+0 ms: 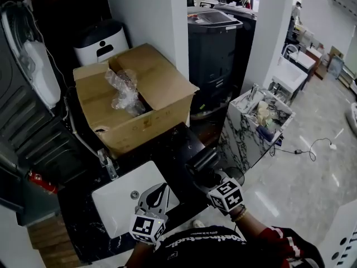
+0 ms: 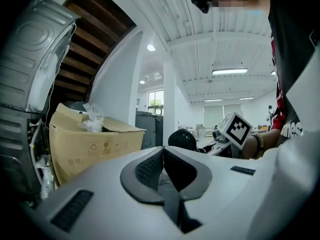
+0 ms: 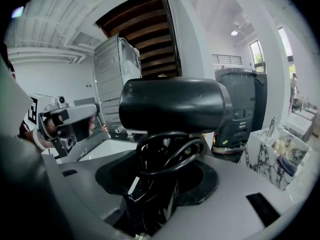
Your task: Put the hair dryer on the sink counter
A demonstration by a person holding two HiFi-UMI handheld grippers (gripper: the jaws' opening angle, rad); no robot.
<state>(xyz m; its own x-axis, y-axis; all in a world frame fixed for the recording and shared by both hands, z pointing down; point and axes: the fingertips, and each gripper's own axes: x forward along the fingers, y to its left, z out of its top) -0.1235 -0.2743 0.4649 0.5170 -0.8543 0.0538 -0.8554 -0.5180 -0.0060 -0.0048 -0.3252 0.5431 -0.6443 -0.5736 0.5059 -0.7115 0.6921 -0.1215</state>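
1 hair dryer (image 3: pixel 172 104) stands handle-down, clamped by the right gripper (image 3: pixel 155 184); left gripper (image 2: pixel 162 170) pressed together, empty.

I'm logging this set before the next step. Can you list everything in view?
black hair dryer with wound cord: 1, black, in the right gripper, right of the basin
brown cardboard box: 1, brown, open, on the counter
crumpled clear plastic wrap: 1, clear, in the box
white rectangular sink basin: 1, white, set in the counter
metal faucet: 1, silver, at the basin's far edge
black stone counter: 1, black, under the box
white domed bin: 1, white, behind the box
marble-patterned stand: 1, white with black veins, right of the counter
left gripper: 1, grey, shut, empty
right gripper: 1, grey, shut on the dryer's handle
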